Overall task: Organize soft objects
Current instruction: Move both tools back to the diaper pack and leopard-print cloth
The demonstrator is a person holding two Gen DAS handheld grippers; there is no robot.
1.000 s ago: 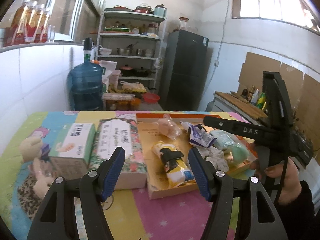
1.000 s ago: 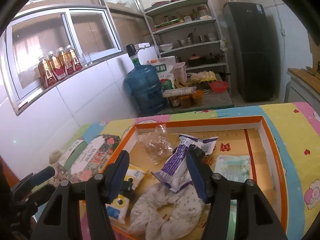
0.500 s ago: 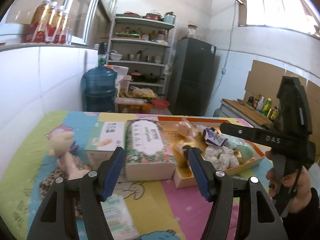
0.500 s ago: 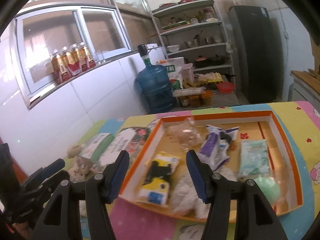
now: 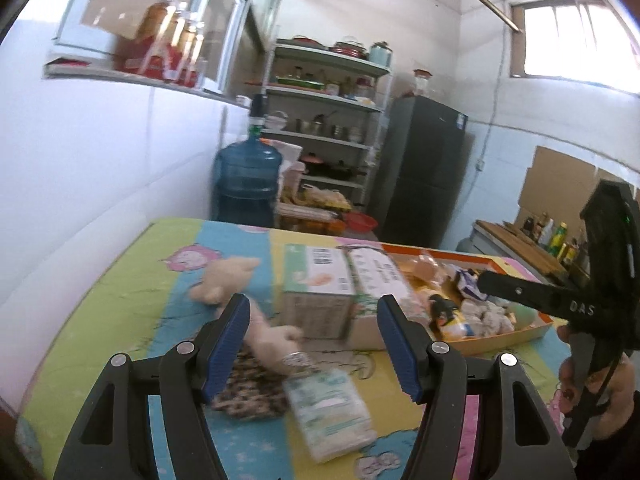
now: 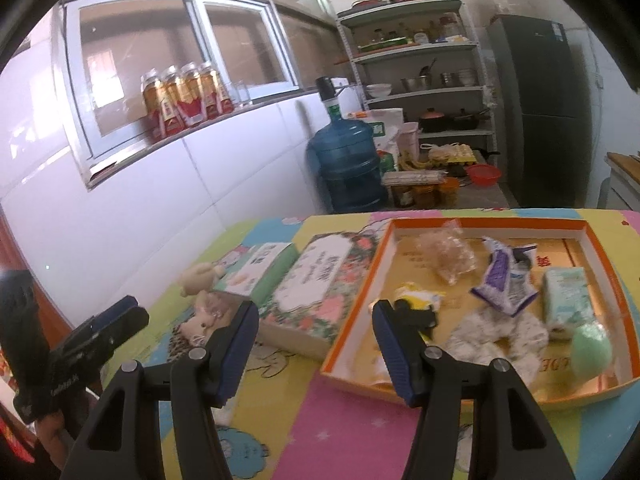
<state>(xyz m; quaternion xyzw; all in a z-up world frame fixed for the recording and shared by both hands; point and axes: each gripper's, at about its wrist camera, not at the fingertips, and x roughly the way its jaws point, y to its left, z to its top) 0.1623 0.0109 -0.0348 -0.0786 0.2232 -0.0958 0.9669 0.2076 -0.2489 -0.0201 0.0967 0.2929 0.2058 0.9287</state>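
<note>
An orange-rimmed tray (image 6: 352,340) on the colourful tablecloth holds several soft things: a yellow-and-black plush (image 6: 416,304), a white fluffy piece (image 6: 496,332), a green ball (image 6: 592,350), a tissue pack (image 6: 566,294) and bagged items. Left of the tray lie a floral tissue box (image 6: 316,284), a green-white tissue box (image 5: 320,276), a beige teddy bear (image 5: 228,276) and a small tissue pack (image 5: 332,408). My left gripper (image 5: 312,340) is open and empty above the bear and small pack. My right gripper (image 6: 314,344) is open and empty over the tray's left edge; it also shows in the left wrist view (image 5: 532,292).
A white tiled wall runs along the table's left side. A blue water jug (image 6: 348,160), a metal shelf (image 6: 420,60) with cookware and a dark fridge (image 6: 536,108) stand behind the table. Bottles (image 6: 180,96) line the window ledge.
Both grippers have drawn back and swung left. The left view now faces the bear and small tissue pack instead of the tray. Both stayed open and empty.
</note>
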